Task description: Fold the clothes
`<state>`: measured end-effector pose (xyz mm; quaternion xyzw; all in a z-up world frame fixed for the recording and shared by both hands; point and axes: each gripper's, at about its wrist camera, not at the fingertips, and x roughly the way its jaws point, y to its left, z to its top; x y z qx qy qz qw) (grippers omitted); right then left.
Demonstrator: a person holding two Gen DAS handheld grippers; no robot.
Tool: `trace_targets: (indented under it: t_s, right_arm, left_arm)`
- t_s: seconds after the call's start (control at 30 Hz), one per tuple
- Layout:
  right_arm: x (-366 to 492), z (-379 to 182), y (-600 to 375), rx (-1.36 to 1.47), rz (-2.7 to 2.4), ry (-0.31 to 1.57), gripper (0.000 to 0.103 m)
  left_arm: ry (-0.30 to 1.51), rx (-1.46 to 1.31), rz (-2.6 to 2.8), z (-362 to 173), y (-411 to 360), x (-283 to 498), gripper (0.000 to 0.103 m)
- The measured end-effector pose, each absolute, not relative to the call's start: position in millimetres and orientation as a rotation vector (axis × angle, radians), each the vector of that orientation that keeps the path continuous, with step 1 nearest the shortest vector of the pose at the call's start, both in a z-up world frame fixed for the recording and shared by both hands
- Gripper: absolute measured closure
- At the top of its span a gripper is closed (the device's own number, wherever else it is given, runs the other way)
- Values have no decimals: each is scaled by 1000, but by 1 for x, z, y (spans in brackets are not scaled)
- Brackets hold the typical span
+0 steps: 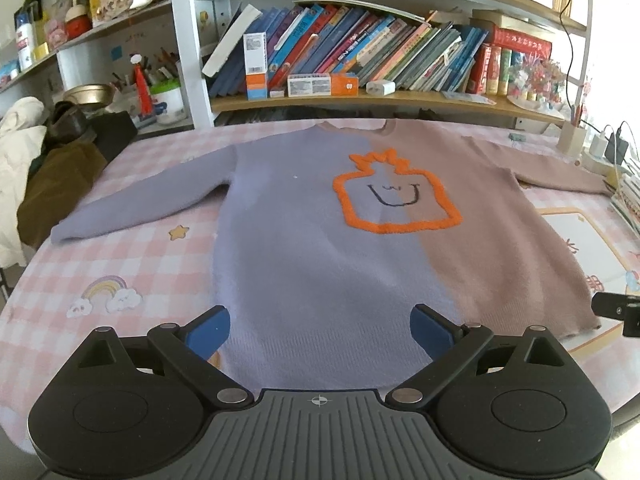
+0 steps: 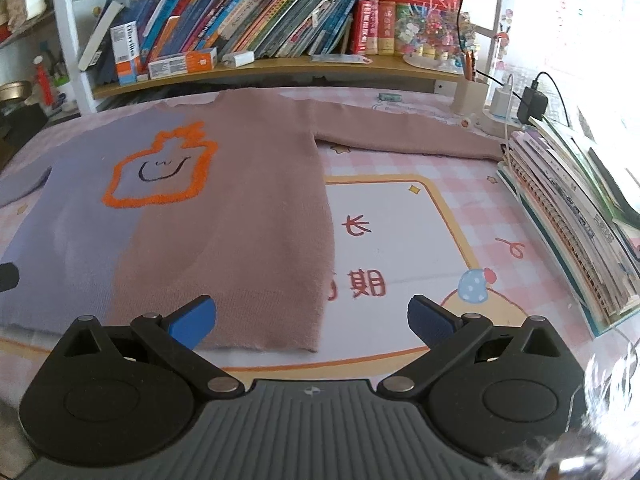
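1. Ahead of both grippers, a table point(image 1: 132, 264) under a pink checked cloth printed with a rainbow, stars and framed characters carries one sweater point(image 1: 320, 240), laid flat, front up, both sleeves spread outward.
2. Beyond the table's far edge stands a white-framed bookshelf point(image 1: 360, 98) with a row of leaning books and two orange-and-white boxes point(image 1: 322, 85), one upright, one lying.
3. The left gripper point(image 1: 320, 334) hangs above the lilac half of the hem with its two blue fingers spread wide, holding nothing.
4. The right gripper point(image 2: 312, 320) hangs above the mauve corner of the hem, its left finger over the knit, its right over the bare cloth; it too is spread wide and empty.
5. To the right gripper's right lies a stack of notebooks point(image 2: 568, 216); farther off, a beige pen cup point(image 2: 468, 94) holds pens, beside two chargers point(image 2: 516, 102) on a power strip.
6. To the left gripper's left, dark and cream clothes point(image 1: 44, 184) lie heaped at the table's end.
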<state>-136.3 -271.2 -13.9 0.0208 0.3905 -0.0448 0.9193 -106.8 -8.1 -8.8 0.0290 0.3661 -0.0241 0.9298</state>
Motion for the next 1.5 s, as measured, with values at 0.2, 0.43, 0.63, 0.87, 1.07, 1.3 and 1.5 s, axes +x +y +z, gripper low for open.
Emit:
trace_targets:
  t_s: [0.2, 0.43, 0.63, 0.87, 1.07, 1.3, 1.5]
  right_arm:
    - [-127, -10, -230, 58, -124, 785, 0]
    - [-114, -13, -178, 58, -138, 789, 0]
    - [-107, -8, -155, 46, -189, 778, 0]
    - [-96, -10, -139, 16, -225, 813, 0]
    - [-91, -14, -128, -33, -223, 851, 0]
    - [-90, -16, -128, -50, -251, 873, 0]
    - [-92, -15, -135, -37, -286, 874, 0]
  left_arm:
    - [742, 59, -31, -3, 44, -87, 4]
    - [724, 48, -14, -7, 107, -62, 4]
    - [689, 27, 58, -14, 155, -41, 6]
    - [694, -46, 186, -29, 213, -15, 13]
    - [712, -220, 294, -40, 266, 6, 37]
    - [689, -523, 337, -51, 310, 18, 45]
    - [681, -729, 378, -64, 329, 28, 53]
